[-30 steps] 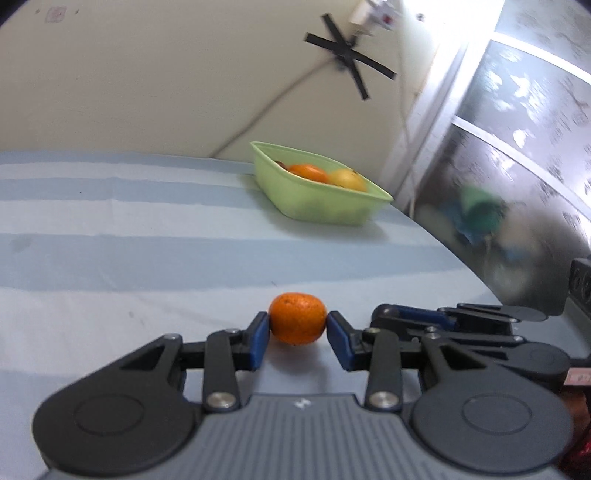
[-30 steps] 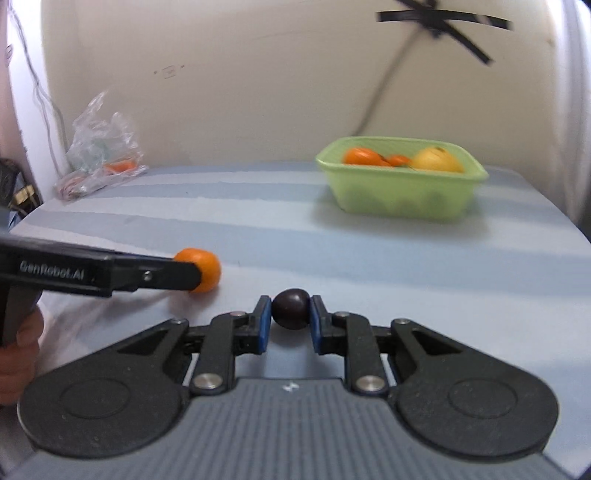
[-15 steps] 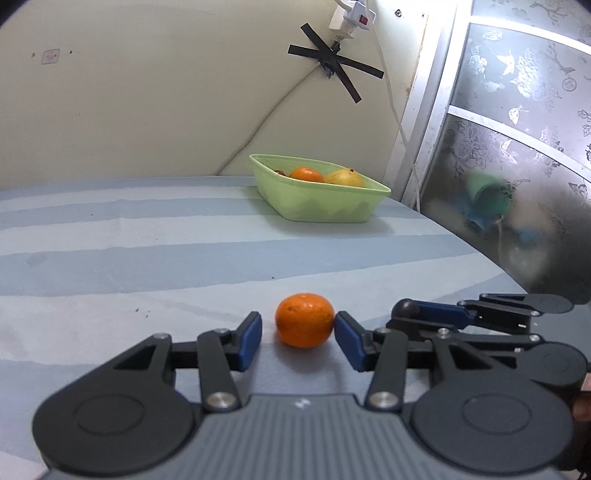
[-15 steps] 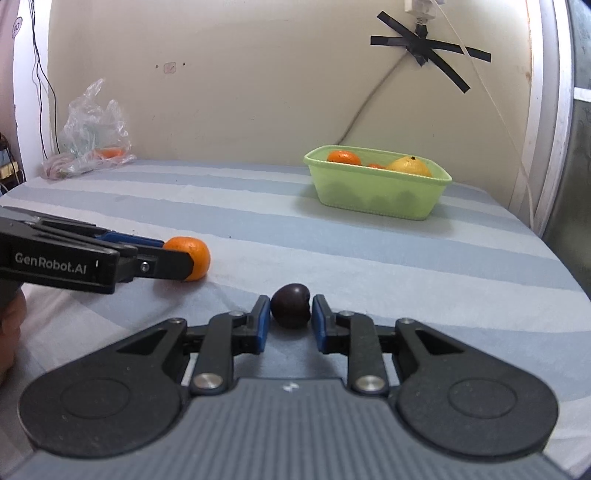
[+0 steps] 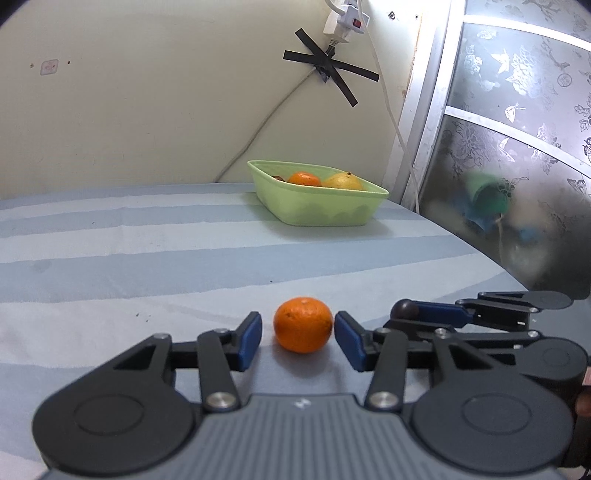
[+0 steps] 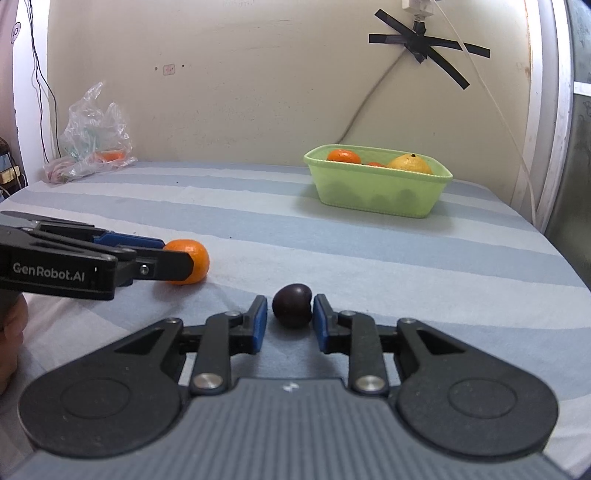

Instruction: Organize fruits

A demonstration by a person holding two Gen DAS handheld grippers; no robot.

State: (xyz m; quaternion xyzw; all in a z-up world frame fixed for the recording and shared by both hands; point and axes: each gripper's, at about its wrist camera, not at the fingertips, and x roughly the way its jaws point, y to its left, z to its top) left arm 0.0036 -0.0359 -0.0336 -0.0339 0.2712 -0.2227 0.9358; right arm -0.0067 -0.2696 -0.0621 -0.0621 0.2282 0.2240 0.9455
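Note:
An orange (image 5: 303, 325) lies on the blue striped tablecloth (image 5: 147, 266) between the blue pads of my left gripper (image 5: 297, 325), which is open, with a clear gap at the left pad. A small dark round fruit (image 6: 293, 305) sits on the cloth between the pads of my right gripper (image 6: 290, 306). That gripper's jaws are opening and no longer press the fruit. In the right wrist view the left gripper (image 6: 171, 254) flanks the orange (image 6: 192, 262). A green basket (image 6: 376, 195) farther back holds an orange, a yellow fruit and other fruit.
A crumpled plastic bag (image 6: 94, 144) lies at the far left against the wall. A taped cable and power strip (image 5: 345, 18) hang above the basket (image 5: 317, 210). A frosted glass door (image 5: 517, 147) borders the table's right edge. A hand (image 6: 11, 332) holds the left gripper.
Both grippers were shut on their fruits a second ago. Their jaws have since spread, and the orange and the dark fruit now rest loose on the cloth between the pads.

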